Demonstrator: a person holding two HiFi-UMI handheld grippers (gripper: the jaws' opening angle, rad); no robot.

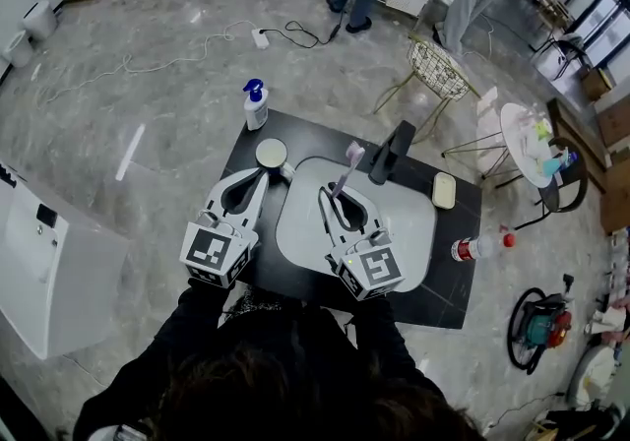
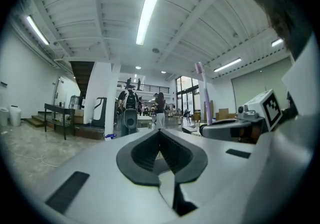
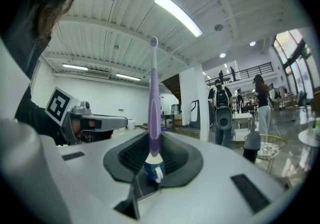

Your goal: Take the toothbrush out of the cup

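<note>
A purple toothbrush stands upright between the pads of my right gripper, over the white sink basin. In the right gripper view the toothbrush rises from the pads of my right gripper, blue grip end below, bristles up. The pale round cup sits on the black counter left of the sink. My left gripper points at it with its tip just short of the rim, jaws shut. In the left gripper view the left gripper has nothing between its pads and the cup is hidden.
A blue-topped spray bottle stands behind the cup. A black faucet rises at the sink's far edge, with a soap dish to its right and a red-capped bottle lying near the counter's right edge. A wire chair stands beyond.
</note>
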